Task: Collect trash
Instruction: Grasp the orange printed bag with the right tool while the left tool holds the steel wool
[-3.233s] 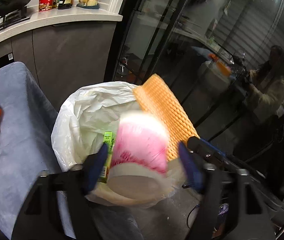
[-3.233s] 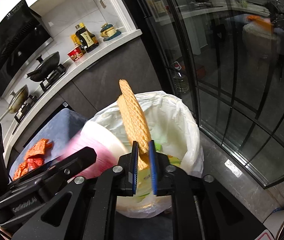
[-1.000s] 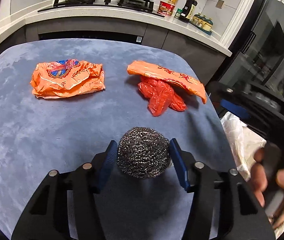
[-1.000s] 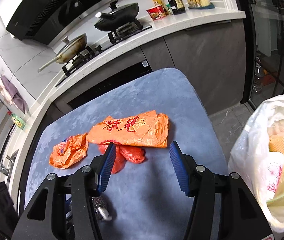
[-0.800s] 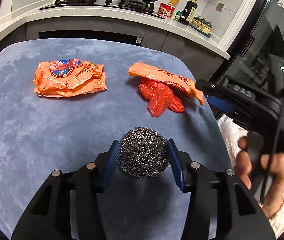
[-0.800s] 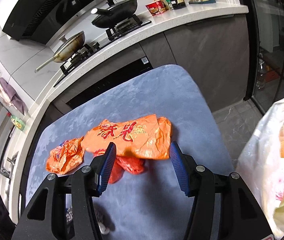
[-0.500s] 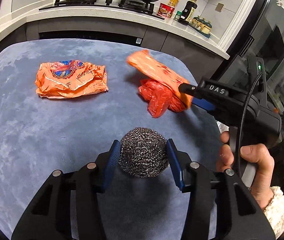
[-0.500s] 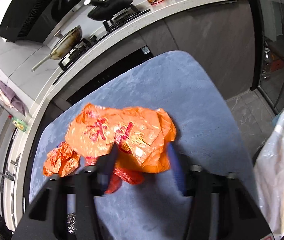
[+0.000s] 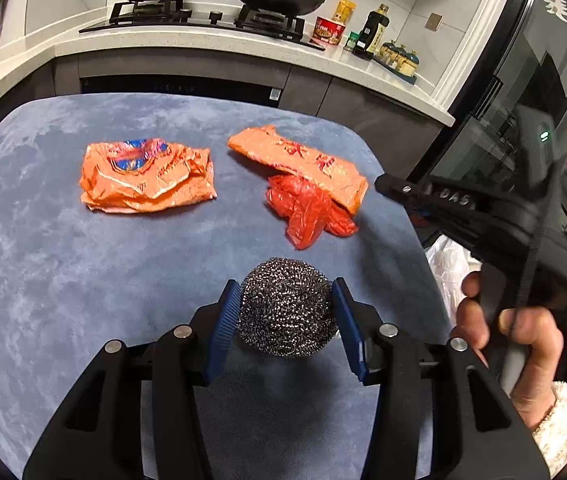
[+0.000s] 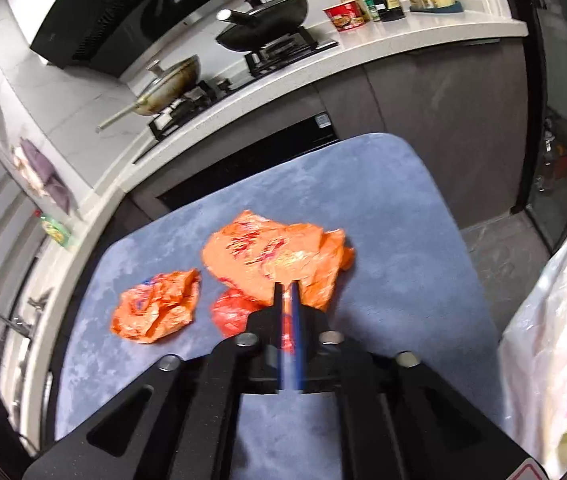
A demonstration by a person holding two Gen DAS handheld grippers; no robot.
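My left tool (image 9: 286, 310) gripped the springy steel-wool scourer (image 9: 287, 307) across its middle; right tool (image 10: 287, 292) was closing on the light, crinkly orange wrapper's (image 10: 275, 258) near edge.

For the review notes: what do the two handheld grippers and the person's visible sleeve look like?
Both are matte black plastic frames with silver screws. The left gripper has ribbed blue pads; the right gripper has blue pads too. Seen from the left wrist, the right one bears white lettering "DAS", a black cable and a small green light. The sleeve is fluffy cream fleece.

Orange wrappers (image 9: 147, 178), mottled blue tabletop (image 9: 43, 280)
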